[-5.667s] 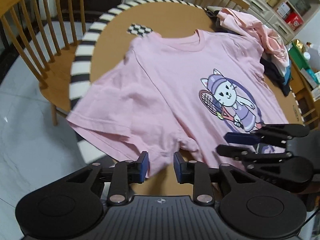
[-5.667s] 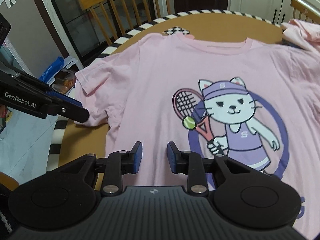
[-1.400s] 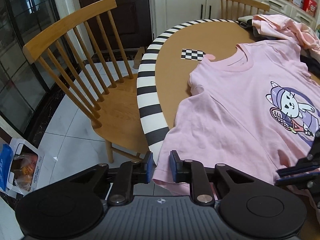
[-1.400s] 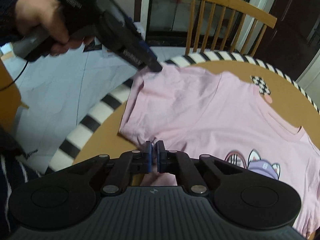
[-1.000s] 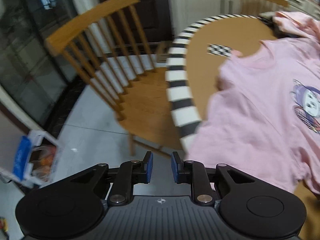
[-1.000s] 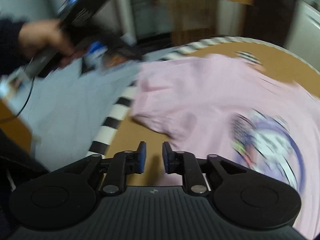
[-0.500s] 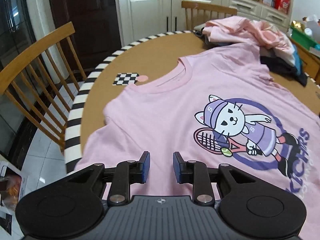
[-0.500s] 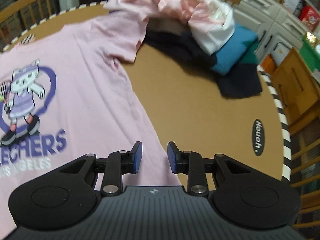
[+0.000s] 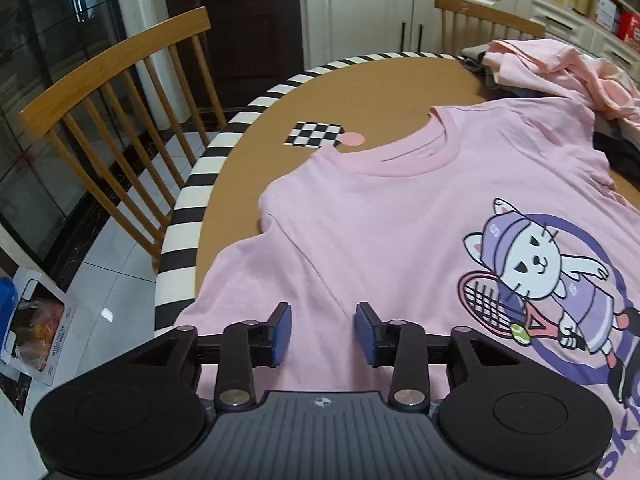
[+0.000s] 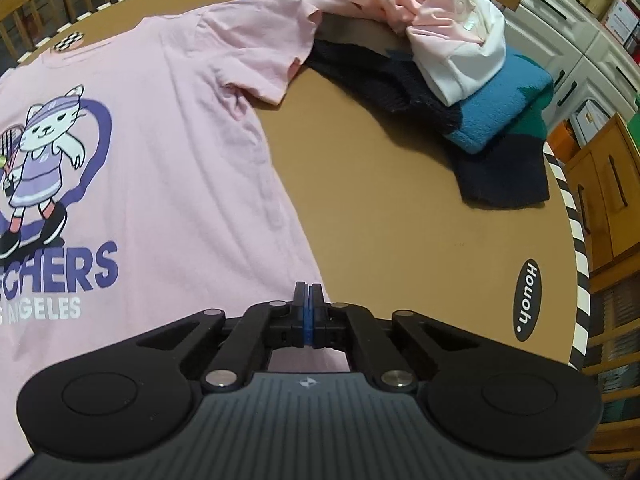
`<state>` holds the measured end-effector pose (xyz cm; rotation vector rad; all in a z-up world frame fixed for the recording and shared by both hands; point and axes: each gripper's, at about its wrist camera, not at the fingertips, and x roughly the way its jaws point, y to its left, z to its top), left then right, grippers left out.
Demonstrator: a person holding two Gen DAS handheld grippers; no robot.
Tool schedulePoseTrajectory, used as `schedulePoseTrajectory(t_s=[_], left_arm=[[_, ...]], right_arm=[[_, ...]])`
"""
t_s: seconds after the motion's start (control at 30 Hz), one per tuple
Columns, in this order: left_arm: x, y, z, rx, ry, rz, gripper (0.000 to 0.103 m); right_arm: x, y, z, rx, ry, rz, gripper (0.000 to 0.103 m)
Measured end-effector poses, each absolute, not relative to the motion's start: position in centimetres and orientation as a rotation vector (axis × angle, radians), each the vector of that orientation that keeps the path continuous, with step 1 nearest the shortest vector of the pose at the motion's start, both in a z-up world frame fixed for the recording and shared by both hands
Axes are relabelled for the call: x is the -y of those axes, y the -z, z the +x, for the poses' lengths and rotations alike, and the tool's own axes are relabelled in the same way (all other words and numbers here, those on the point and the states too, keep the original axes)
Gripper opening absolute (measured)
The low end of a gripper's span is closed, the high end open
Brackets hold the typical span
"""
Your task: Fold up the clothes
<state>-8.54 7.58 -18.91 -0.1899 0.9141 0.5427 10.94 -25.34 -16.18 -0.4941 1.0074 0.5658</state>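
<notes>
Between the right gripper's (image 10: pixel 308 312) closed blue pads, the pink cotton cat-print T-shirt's (image 10: pixel 168 168) side edge appears pinched. Its left gripper (image 9: pixel 323 334) is hovering wide open, empty, over the left sleeve. At twelve o'clock, the shirt is lying flat on the round tan table (image 10: pixel 400 208); folding is barely starting.

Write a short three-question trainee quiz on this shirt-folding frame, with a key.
1. True or false: the left tongs are open above the pink shirt.
2. Which part of the shirt are the right tongs shut at? A collar, B bottom side edge, C sleeve.
3. Fill in: the checkered patch lies beside the shirt's ____.

Key: 1 true; 2 B; 3 collar.
</notes>
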Motion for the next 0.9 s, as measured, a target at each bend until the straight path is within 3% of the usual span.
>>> schedulePoseTrajectory(t_s=[0.17,0.27,0.43,0.5,0.77,0.83,0.9], left_arm=[[-7.5,18.7,-8.6,-0.911,-0.559,-0.177,0.043],[-7.8,18.2,-9.2,-0.897,-0.578,-0.177,0.042],[-8.3,18.4,-9.9,-0.917,-0.59,-0.184,0.041],[-8.1,18.7,-10.1,-0.919,-0.593,-0.18,0.041],[-7.8,18.8,-9.8,-0.927,-0.608,-0.159,0.044],[-7.8,18.8,-9.9,-0.926,-0.61,-0.149,0.045],[-7.7,18.8,-9.9,-0.924,-0.613,-0.149,0.046]], right_arm=[[26.8,15.1,13.1,-0.998,-0.529,-0.464,0.0],[28.2,14.0,12.0,-0.978,-0.619,-0.486,0.008],[31.4,12.0,8.4,-0.946,-0.718,-0.523,0.01],[31.4,12.7,7.5,-0.982,-0.737,-0.582,0.015],[30.0,15.6,7.5,-1.059,-0.679,-0.612,0.014],[30.0,15.6,7.8,-1.048,-0.648,-0.607,0.018],[30.1,15.5,8.1,-1.036,-0.617,-0.603,0.037]])
